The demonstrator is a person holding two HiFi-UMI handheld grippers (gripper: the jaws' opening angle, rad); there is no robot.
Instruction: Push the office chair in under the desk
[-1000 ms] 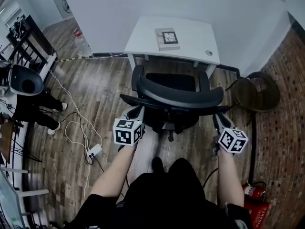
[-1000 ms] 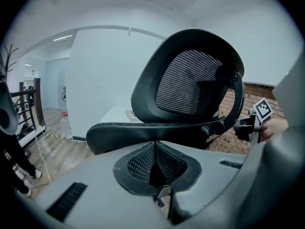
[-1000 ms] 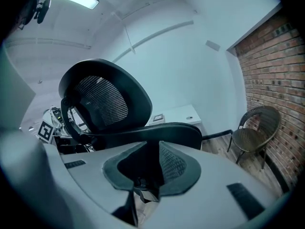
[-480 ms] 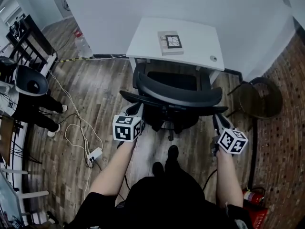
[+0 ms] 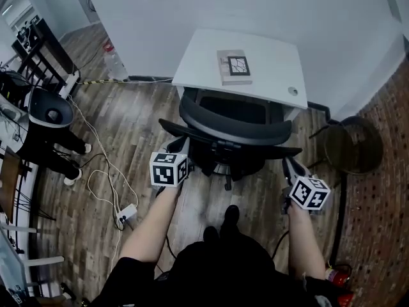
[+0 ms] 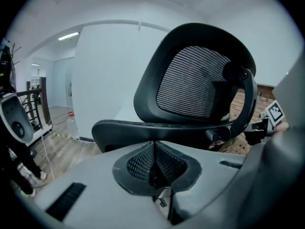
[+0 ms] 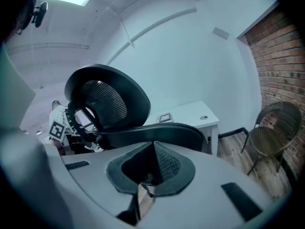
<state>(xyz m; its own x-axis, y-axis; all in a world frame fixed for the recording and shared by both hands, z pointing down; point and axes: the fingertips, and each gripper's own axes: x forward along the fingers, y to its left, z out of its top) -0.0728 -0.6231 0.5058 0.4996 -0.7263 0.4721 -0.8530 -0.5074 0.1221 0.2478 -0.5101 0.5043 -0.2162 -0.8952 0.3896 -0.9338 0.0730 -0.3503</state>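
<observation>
The black mesh office chair [image 5: 233, 125] stands with its seat partly under the white desk [image 5: 271, 56], backrest toward me. My left gripper [image 5: 181, 147] is shut and presses against the rear of the chair's left armrest [image 6: 143, 130]. On the other side, my right gripper [image 5: 289, 165] is also shut, its tip at the right armrest [image 7: 164, 133]. In the left gripper view the shut gripper [image 6: 153, 146] points at the mesh backrest [image 6: 195, 80]. In the right gripper view the gripper [image 7: 153, 148] points past the backrest [image 7: 107, 99] to the desk [image 7: 193, 114].
A small book [image 5: 234, 66] lies on the desk. A round dark chair [image 5: 353, 147] stands at the right by the brick wall. Cables and a power strip [image 5: 127, 212] lie on the wood floor at left. My feet [image 5: 223, 224] are behind the chair base.
The chair has rolled forward, its seat further under the desk. Both grippers followed it, still shut, and my feet stepped forward.
</observation>
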